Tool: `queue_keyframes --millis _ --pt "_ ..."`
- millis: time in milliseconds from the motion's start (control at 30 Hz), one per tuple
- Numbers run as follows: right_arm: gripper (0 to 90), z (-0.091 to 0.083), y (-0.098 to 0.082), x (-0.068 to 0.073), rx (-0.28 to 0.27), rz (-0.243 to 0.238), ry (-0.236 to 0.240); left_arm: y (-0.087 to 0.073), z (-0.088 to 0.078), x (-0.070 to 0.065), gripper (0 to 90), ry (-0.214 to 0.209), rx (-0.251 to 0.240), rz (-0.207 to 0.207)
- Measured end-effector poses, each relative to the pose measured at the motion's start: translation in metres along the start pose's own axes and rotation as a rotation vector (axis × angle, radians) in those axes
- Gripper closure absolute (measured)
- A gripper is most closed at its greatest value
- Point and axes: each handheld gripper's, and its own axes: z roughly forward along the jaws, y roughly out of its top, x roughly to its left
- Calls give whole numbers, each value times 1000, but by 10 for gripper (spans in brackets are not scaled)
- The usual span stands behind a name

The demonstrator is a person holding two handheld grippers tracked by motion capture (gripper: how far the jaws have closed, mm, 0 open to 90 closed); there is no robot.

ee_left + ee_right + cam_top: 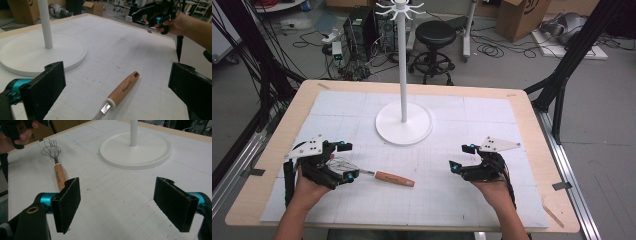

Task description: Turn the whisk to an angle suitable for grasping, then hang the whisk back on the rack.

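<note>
While we look down from the high view, the whisk (374, 173) lies flat on the white mat (452, 200) at lower left of centre, its wooden handle pointing right and its wire head between the jaws of the left gripper (346, 160). We see those jaws spread wide, their pads clear of the wire head. At lower right, the right gripper (462, 157) hovers over bare mat, well apart from the whisk; its jaws stand wide with nothing between them. At upper centre we find the white stand (403, 122), its round base resting on the mat.
</note>
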Motion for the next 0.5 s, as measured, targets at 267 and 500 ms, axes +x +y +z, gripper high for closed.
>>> queue_keyframes --millis 267,500 --pt "145 -14 -1 -8 -48 21 -22 -1 4 0 18 -9 12 0" --pt "123 -20 -4 -16 -104 56 -21 0 9 -2 18 -16 21 1"
